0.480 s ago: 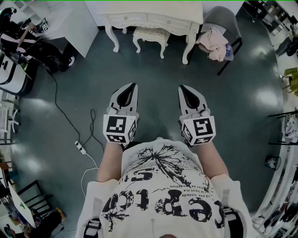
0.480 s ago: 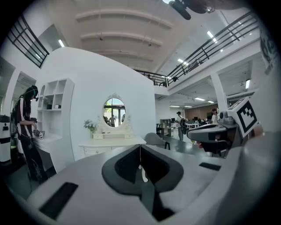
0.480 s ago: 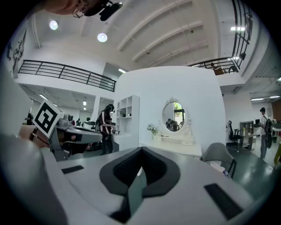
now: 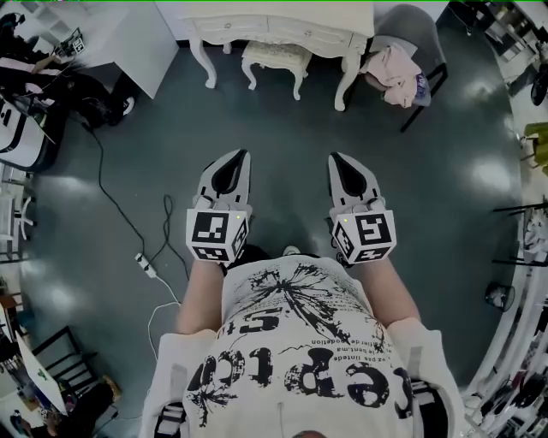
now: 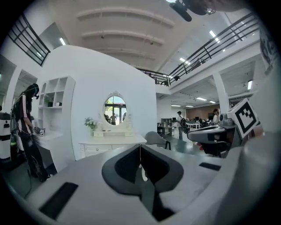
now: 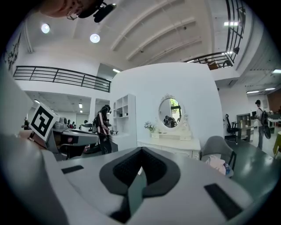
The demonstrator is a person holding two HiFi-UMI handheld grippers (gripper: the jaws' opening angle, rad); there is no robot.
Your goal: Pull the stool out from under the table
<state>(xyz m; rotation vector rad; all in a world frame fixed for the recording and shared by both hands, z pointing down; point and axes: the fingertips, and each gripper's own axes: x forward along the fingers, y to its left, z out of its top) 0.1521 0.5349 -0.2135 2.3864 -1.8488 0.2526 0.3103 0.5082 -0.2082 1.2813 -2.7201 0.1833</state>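
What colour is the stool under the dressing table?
Cream-white stool, matching the table; it shows best in the head view.

The top edge of my head view cuts off the surface (image 4: 282, 24), which covers the stool's (image 4: 276, 55) far part, and my left gripper (image 5: 140, 156) and right gripper (image 6: 141, 160) hide the stool in their own views.

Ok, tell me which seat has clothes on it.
The grey chair right of the table, draped in pink clothing; the white stool is bare.

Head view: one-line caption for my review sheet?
Person holds left gripper and right gripper shut, facing a white dressing table with the stool partly beneath it.
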